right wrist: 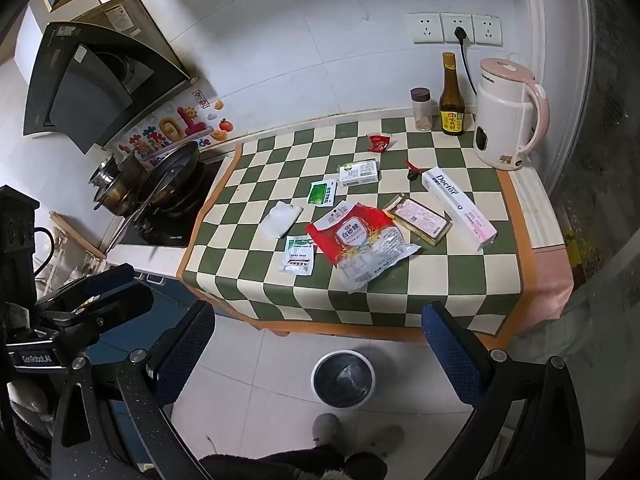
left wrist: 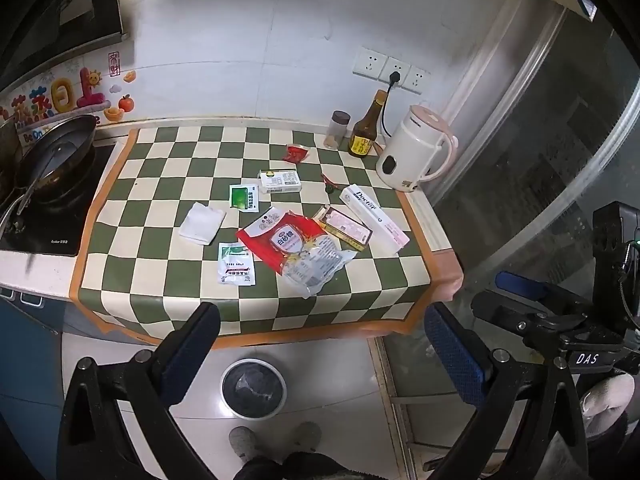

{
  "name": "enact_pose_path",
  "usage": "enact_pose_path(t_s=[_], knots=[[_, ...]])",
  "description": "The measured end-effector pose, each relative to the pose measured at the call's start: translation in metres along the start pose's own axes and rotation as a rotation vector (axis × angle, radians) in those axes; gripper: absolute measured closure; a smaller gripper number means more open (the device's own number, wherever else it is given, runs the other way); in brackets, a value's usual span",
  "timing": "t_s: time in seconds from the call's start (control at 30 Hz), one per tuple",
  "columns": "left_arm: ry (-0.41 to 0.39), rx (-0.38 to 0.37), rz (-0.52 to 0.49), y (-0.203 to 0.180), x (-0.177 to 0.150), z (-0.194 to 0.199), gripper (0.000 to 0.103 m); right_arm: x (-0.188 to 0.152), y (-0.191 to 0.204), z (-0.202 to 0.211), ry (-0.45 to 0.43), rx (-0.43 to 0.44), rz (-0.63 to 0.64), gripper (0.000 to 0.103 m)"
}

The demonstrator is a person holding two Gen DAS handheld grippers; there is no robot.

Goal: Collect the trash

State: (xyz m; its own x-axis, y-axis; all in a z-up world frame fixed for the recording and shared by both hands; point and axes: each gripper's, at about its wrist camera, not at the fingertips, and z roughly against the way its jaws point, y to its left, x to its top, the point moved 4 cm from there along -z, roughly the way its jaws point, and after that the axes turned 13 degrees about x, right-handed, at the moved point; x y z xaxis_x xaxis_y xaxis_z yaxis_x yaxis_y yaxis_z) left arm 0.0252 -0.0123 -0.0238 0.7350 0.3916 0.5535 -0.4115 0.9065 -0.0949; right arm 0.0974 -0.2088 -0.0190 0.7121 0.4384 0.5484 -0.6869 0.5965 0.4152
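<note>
Both open grippers point(left wrist: 320, 344) point(right wrist: 318, 340) hover before the trash point(left wrist: 296, 246) point(right wrist: 360, 240).

You cannot see inside the bin point(left wrist: 253, 388) on the floor at six o'clock: its dark liner hides any contents. The sugar bag point(right wrist: 360, 240) overlaps the flat box point(right wrist: 418, 220) at its two o'clock, covering that box's near corner. Print on the two sachets point(left wrist: 236, 270) is too small to read. Your shoes point(right wrist: 332, 430) are cut off by the bottom edge.
</note>
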Motion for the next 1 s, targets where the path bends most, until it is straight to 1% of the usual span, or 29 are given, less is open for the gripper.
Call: enact_pose_path(t_s=[0.33, 0.37, 0.4, 0.67, 0.7, 0.87, 1.0], knots=[[-0.001, 0.008, 0.003, -0.013, 0.002, 0.0, 0.0, 0.002, 0.001, -0.002, 0.003, 0.006, -0.003, 0.0], [-0.002, -0.002, 0.002, 0.004, 0.001, 0.001, 0.0, 0.003, 0.001, -0.001, 0.003, 0.007, -0.003, 0.0], [-0.003, -0.005, 0.002, 0.007, 0.0, 0.002, 0.0, 0.003, -0.001, 0.001, 0.004, 0.006, -0.002, 0.0], [0.003, -0.001, 0.011, 0.009, 0.002, 0.002, 0.0, -0.001, 0.002, -0.001, 0.006, 0.011, -0.006, 0.0], [-0.003, -0.005, 0.001, 0.008, -0.003, 0.003, 0.0, 0.0, 0.001, 0.0, 0.005, 0.011, -0.005, 0.0], [-0.007, -0.005, -0.004, 0.007, -0.003, 0.008, 0.0, 0.001, 0.0, 0.001, 0.005, 0.013, -0.003, 0.0], [-0.002, -0.003, -0.002, 0.008, -0.002, 0.002, 0.0, 0.0, 0.001, 0.002, 0.009, 0.012, -0.002, 0.0]])
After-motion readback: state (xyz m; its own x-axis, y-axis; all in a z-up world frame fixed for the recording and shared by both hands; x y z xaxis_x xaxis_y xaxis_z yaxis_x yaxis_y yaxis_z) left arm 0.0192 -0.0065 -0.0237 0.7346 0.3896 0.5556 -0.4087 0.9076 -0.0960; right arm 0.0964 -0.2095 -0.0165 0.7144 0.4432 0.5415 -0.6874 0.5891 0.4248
